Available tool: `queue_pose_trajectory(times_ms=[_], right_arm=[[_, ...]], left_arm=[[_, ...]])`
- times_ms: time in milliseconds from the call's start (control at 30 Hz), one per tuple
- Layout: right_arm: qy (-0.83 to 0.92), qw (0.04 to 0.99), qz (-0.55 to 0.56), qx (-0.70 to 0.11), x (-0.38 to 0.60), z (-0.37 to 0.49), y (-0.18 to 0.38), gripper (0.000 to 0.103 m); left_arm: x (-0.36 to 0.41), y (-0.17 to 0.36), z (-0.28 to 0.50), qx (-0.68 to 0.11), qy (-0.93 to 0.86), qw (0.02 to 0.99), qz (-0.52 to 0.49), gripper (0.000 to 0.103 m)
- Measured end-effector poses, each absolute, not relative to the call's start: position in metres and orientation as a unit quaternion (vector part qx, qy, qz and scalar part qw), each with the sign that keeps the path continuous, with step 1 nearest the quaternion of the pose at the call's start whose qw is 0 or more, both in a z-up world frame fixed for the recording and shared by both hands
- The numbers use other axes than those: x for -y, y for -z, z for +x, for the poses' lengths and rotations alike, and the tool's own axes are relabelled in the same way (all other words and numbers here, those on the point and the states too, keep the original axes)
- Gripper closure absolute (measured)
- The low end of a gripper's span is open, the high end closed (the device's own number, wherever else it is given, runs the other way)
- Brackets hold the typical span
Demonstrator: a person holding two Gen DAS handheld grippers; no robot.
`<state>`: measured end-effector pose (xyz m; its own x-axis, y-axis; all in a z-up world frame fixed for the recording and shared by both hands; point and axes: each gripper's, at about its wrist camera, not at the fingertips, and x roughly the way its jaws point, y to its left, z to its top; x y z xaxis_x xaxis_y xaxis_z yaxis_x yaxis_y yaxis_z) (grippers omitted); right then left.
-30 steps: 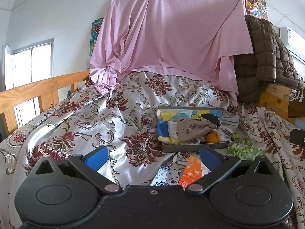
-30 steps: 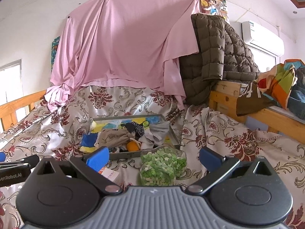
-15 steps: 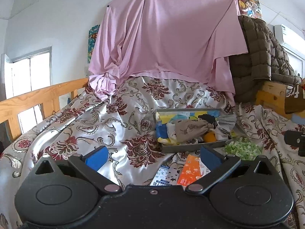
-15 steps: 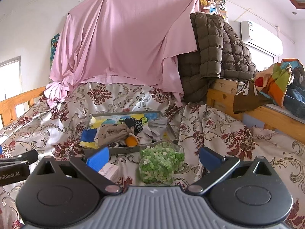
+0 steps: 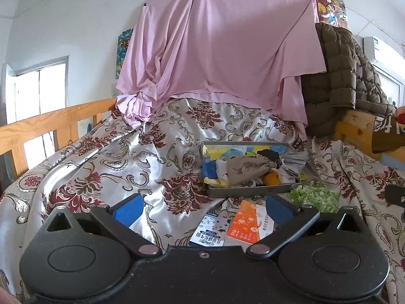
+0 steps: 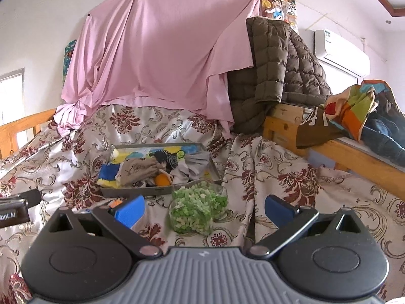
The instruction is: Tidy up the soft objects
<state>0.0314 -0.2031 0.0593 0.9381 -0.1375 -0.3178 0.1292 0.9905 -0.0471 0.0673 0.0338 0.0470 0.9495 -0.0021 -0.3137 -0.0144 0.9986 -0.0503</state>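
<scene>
A grey metal tray sits on the floral bedspread, holding soft items: a beige drawstring pouch, blue and yellow cloths, a grey cloth, a black striped piece and an orange ball. My left gripper is open and empty, in front of the tray's left side. My right gripper is open and empty, right over a clear jar of green bits.
An orange packet and a blue-white milk carton lie in front of the tray. A pink sheet hangs behind. A brown quilted jacket and folded clothes rest on a wooden frame at right. A wooden rail runs at left.
Both grippers have pulled back and dipped slightly, so the tray and jar sit a little lower and nearer in view. Jaws stay open. Nothing on the bed has moved.
</scene>
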Motion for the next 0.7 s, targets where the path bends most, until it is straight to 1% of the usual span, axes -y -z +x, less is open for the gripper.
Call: queue_pose_trajectory(times_ms=[300,500,700], right_arm=[[0.043,0.982,-0.022,-0.183,0.192,0.043,-0.044,0.0],[0.033,0.976,-0.015,-0.213,0.191,0.054,-0.034,0.0],[0.027,0.972,-0.018,-0.234,0.189,0.065,-0.026,0.0]], left_arm=[[-0.027,-0.035,0.073,-0.181,-0.01,0.983,-0.023,0.001],[-0.018,-0.021,0.085,-0.221,-0.007,0.975,-0.001,0.001],[-0.016,-0.014,0.094,-0.239,-0.009,0.971,-0.005,0.001]])
